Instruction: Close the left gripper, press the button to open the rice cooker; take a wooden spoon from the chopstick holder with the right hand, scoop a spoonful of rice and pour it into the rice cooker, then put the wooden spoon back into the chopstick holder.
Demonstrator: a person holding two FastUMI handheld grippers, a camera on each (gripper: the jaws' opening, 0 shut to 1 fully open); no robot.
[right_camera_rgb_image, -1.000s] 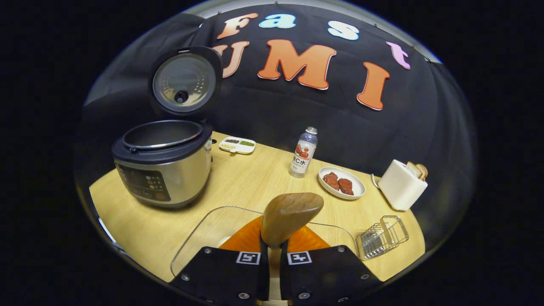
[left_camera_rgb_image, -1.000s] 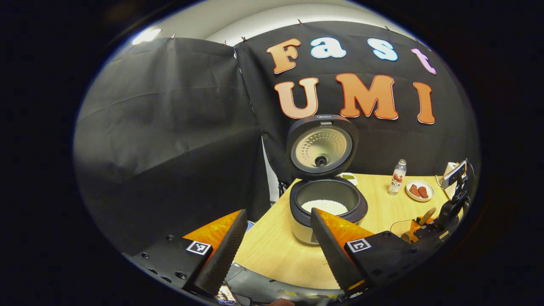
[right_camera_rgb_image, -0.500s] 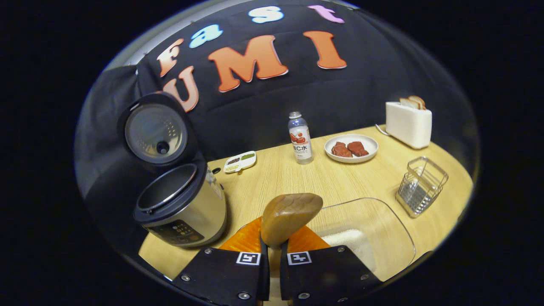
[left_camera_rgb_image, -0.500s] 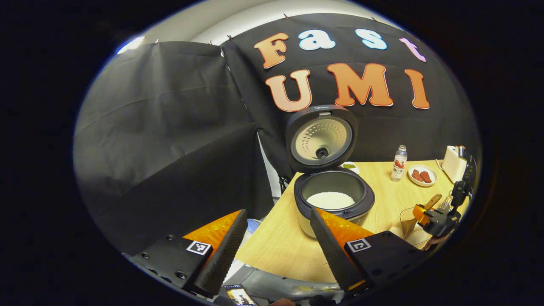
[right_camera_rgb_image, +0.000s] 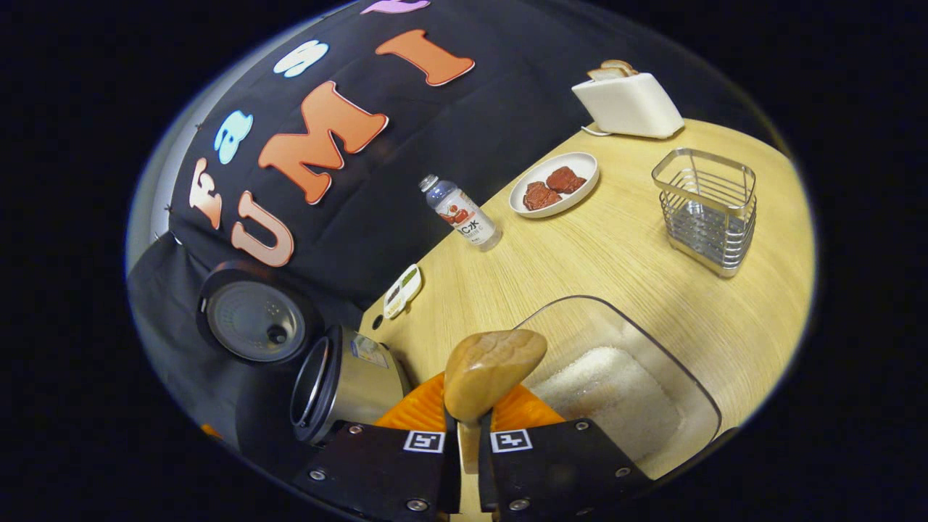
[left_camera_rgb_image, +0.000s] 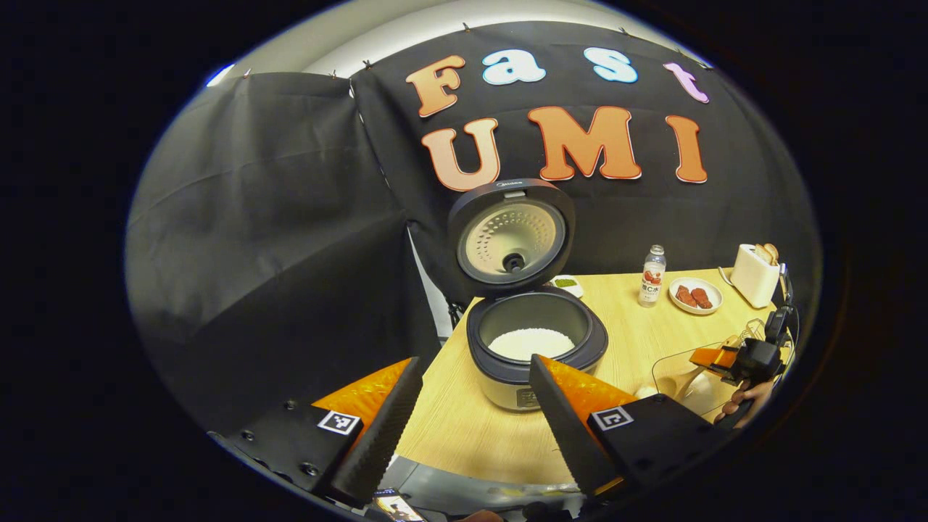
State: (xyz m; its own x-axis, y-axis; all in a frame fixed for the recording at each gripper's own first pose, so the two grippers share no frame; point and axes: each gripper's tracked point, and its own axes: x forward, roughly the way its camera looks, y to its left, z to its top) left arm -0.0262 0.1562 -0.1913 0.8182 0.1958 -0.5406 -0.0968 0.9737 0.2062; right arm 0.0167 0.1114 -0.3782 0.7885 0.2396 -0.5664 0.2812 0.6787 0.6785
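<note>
Bottle [right_camera_rgb_image: 460,214], plate [right_camera_rgb_image: 554,185], toaster [right_camera_rgb_image: 629,104] line the counter [right_camera_rgb_image: 616,261]; right tongs [right_camera_rgb_image: 464,435] clench spoon [right_camera_rgb_image: 493,370], bowl forward above rice tub [right_camera_rgb_image: 623,406]; left tongs [left_camera_rgb_image: 475,413] gape.

The right gripper [right_camera_rgb_image: 464,428], clamping the wooden spoon [right_camera_rgb_image: 487,371], has rolled sideways over the clear rice container [right_camera_rgb_image: 638,406], apparently lower now.

Even overhead light, bowed fisheye edges
</note>
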